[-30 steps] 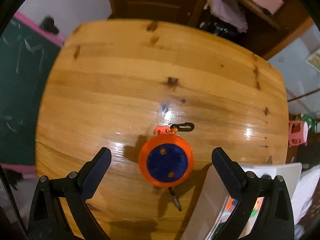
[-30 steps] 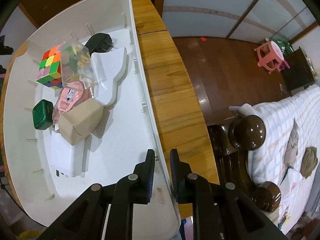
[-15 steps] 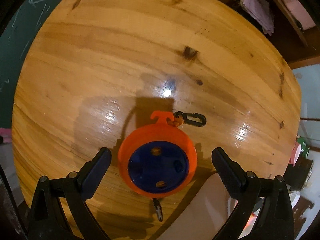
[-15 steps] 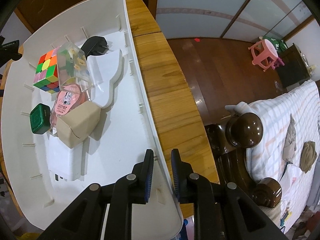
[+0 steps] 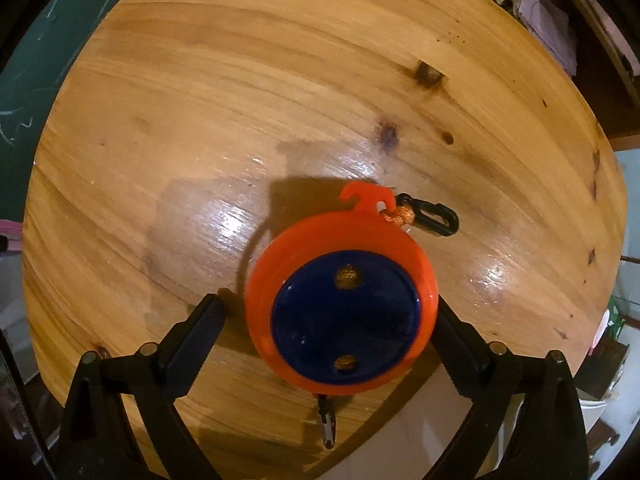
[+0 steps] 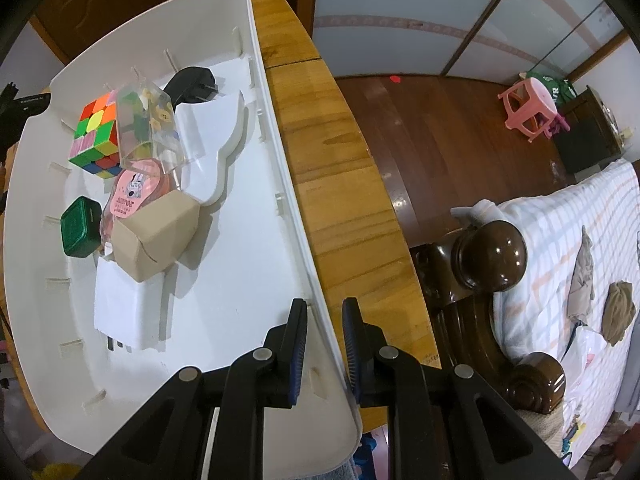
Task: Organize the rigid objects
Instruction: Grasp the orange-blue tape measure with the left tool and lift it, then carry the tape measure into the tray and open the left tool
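An orange reel with a blue centre (image 5: 340, 312) lies flat on the wooden table (image 5: 240, 100), a black clip (image 5: 432, 220) tied at its hook. My left gripper (image 5: 326, 306) points down over it, jaws closing with the reel between them. The right finger is at the reel's edge; the left finger stands apart from it. My right gripper (image 6: 324, 312) is shut on the side wall of the white tray (image 6: 248, 280). The tray holds a colour cube (image 6: 96, 136), a clear box (image 6: 148, 120), a black charger (image 6: 192, 84), a green box (image 6: 78, 232) and a cardboard box (image 6: 156, 236).
The tray's corner (image 5: 420, 432) shows just right of the reel. The table edge (image 6: 340, 200) runs beside the tray, with a dark bedpost (image 6: 488, 256) and a bed beyond. A pink stool (image 6: 528, 108) stands on the floor. A green board (image 5: 24, 80) lies past the table's left side.
My left gripper has come down over the reel, which now sits between the fingers, and the jaws have narrowed a little. The right gripper and the tray have not moved.
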`<action>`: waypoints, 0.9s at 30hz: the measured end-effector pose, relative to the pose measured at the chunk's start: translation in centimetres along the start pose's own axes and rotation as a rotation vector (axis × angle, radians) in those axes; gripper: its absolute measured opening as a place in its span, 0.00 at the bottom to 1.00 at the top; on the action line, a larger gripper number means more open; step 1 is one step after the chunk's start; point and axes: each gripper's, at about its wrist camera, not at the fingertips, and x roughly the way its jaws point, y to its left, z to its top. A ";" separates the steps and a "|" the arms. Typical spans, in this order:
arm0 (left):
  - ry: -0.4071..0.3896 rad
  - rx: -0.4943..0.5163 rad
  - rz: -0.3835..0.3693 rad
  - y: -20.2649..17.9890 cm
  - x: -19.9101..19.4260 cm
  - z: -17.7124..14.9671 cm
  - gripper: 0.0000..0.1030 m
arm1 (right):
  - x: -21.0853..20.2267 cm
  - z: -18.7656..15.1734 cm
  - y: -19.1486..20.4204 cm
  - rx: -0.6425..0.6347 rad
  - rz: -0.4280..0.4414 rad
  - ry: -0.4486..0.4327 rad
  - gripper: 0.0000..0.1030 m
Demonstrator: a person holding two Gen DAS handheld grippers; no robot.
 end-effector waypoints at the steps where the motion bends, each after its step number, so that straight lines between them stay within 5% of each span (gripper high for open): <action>1: -0.004 0.001 -0.005 -0.1 0.0 -0.1 0.91 | 0.0 0.0 0.0 0.001 0.001 0.000 0.19; 5: -0.036 0.017 -0.006 -0.3 -0.5 -1.0 0.81 | 0.1 0.0 -0.1 0.005 0.005 0.000 0.19; 19: -0.129 0.035 0.024 1.7 -1.5 -2.1 0.80 | 0.1 -0.4 -0.5 -0.002 0.026 -0.009 0.18; 27: -0.201 0.162 0.034 4.6 -7.1 -5.5 0.81 | 0.3 -0.3 -0.8 -0.030 0.055 0.002 0.17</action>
